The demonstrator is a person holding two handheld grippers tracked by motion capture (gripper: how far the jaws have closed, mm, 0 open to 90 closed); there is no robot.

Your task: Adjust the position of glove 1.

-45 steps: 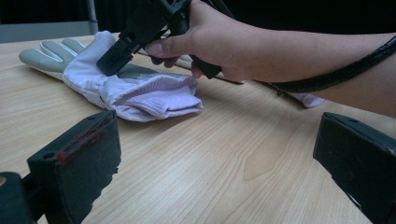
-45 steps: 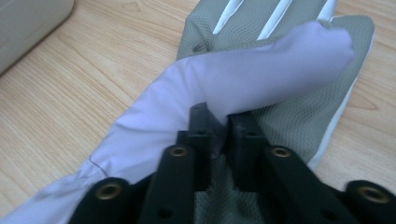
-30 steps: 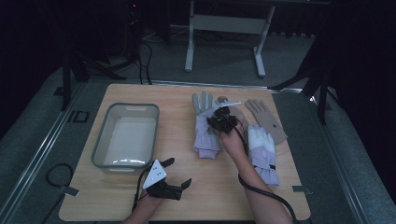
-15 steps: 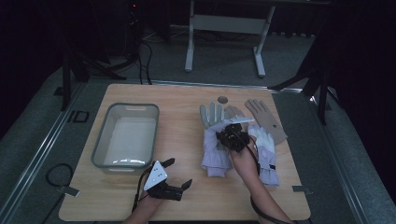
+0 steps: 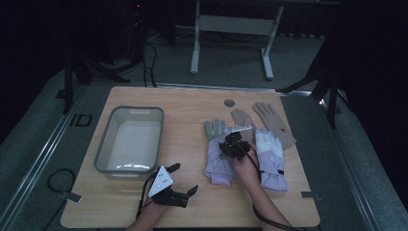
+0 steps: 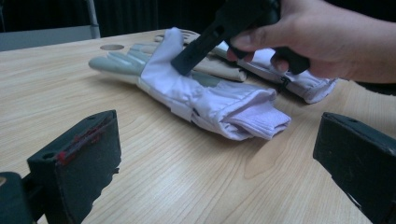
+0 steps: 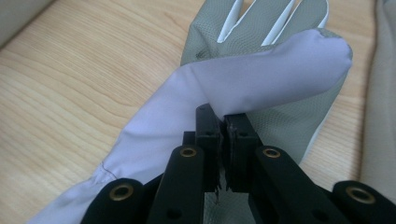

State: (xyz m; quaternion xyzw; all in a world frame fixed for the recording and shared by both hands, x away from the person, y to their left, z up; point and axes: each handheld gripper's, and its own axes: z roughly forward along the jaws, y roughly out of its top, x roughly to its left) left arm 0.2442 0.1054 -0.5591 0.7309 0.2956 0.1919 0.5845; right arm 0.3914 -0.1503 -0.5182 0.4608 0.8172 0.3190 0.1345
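My right gripper pinches a lavender glove on the wooden table.

From above, the glove lies right of the grey bin, beside a second lavender glove; my left gripper rests near the front edge. In the left gripper view, its jaws gape wide, empty. In the right gripper view, jaws clamp a folded pinch of the glove's fabric.

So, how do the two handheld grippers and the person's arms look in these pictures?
Both are black. The left gripper carries a grey three-cornered plate on top, its black block-shaped jaws show worn reddish marks on the pads, and a black cable trails from it. The right gripper has black linkage arms with brass-coloured rivets, and a black cable too. The forearms are bare, with no sleeves visible.
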